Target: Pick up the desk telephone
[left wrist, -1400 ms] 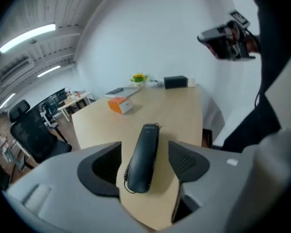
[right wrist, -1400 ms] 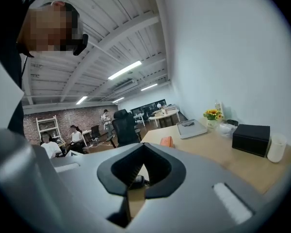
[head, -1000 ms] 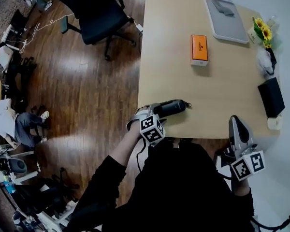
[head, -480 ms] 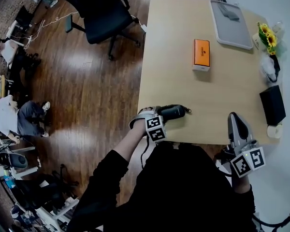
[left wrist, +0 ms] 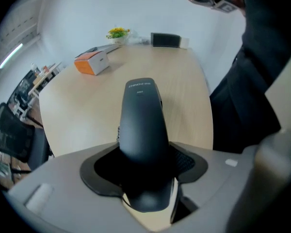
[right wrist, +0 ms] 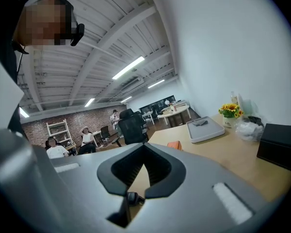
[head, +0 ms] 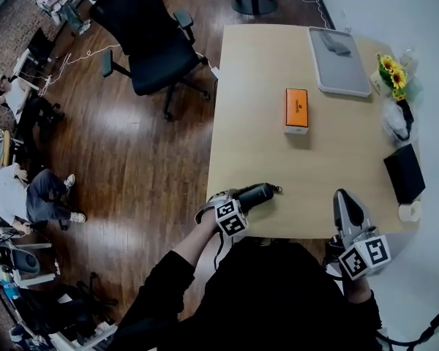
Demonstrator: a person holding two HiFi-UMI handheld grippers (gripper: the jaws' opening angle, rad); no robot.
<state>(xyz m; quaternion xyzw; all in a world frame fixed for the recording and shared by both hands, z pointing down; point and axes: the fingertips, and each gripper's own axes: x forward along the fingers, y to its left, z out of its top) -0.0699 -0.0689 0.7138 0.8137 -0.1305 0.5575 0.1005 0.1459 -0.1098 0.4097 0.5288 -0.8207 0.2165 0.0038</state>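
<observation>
Telephone handset (head: 262,192) clamped in left tongs (head: 243,198); right tongs (head: 344,198) closed, empty.

We're seeing a black handset (left wrist: 140,125), a grey left gripper (left wrist: 144,164) and a grey right gripper (head: 342,196) — each carrying black-and-white square markers. The table (head: 336,145) is pale wood; we spot an orange box (head: 296,110), grey tray (head: 338,53), yellow sunflowers (head: 392,72) — dark brown floor (head: 132,159), black chair (head: 150,42).

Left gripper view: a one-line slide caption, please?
Left gripper shut on a black telephone handset, with the wooden table and an orange box beyond.
</observation>
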